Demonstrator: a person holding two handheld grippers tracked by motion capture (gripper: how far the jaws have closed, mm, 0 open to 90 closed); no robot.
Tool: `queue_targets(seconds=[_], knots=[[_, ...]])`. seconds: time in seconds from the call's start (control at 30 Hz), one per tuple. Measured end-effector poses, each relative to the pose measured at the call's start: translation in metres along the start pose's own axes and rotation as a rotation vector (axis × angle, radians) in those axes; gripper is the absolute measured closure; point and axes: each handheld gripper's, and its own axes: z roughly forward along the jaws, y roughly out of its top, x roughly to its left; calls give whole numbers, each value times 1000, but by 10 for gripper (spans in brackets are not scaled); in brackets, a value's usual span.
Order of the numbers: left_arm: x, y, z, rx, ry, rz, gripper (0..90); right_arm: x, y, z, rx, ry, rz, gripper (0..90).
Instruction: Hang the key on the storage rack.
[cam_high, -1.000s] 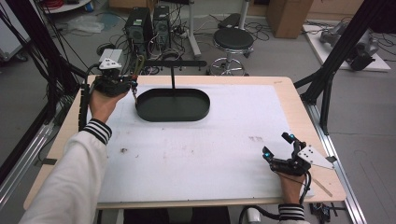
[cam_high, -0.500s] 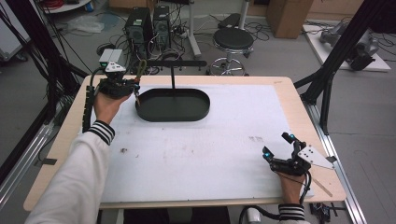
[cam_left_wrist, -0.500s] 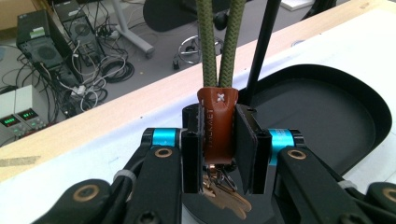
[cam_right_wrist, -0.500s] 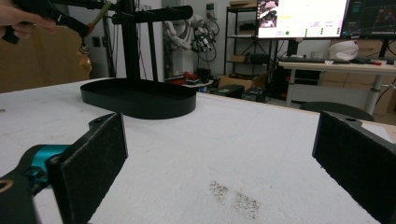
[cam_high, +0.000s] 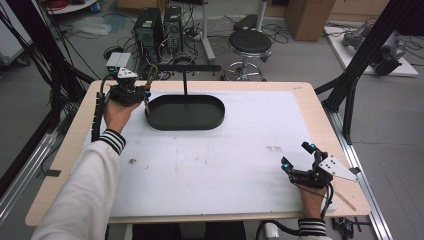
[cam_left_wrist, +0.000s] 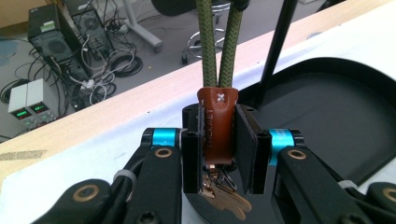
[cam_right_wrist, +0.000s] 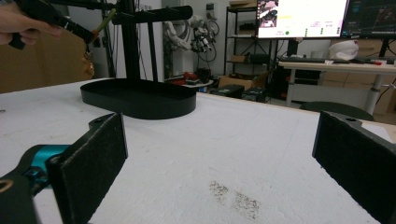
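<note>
My left gripper (cam_high: 146, 95) hovers at the left end of a black oval tray (cam_high: 185, 123), shut on a keychain's brown leather tab (cam_left_wrist: 218, 123). A green cord loop (cam_left_wrist: 219, 42) rises from the tab, and brass keys (cam_left_wrist: 224, 198) dangle under the jaws above the tray floor (cam_left_wrist: 327, 107). A black post (cam_high: 185, 82) with a crossbar (cam_high: 187, 67) stands at the tray's back rim. My right gripper (cam_high: 297, 155) rests on the white mat near the front right, open, with nothing between its pads (cam_right_wrist: 93, 158). Far off in the right gripper view are the tray (cam_right_wrist: 140, 105) and the keychain (cam_right_wrist: 88, 53).
A white mat (cam_high: 215, 160) covers the wooden table (cam_high: 310, 90); faint smudges (cam_right_wrist: 233, 198) lie ahead of the right gripper. Black frame struts (cam_high: 350, 85) rise at the right edge. A stool (cam_high: 249, 45) and computer towers (cam_high: 160, 30) stand on the floor beyond.
My left gripper has sunk a little with the keychain, closer to the tray's left end. The right gripper has stayed still.
</note>
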Motion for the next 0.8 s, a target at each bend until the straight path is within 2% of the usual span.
queue_targets(seconds=[0.3,0.57,0.73,0.8], knots=[[4,-5,13,9,20,-20,733,0,0,0,-2,-1,-4,22],[7,-8,19,4,12,-31,732,0,0,0,-2,-1,-3,22],[7,-10,22,-19,43,5,712,-1,0,0,3,-2,-1,22],[9,-12,23,-35,35,23,663,-1,0,0,3,-2,-1,22]])
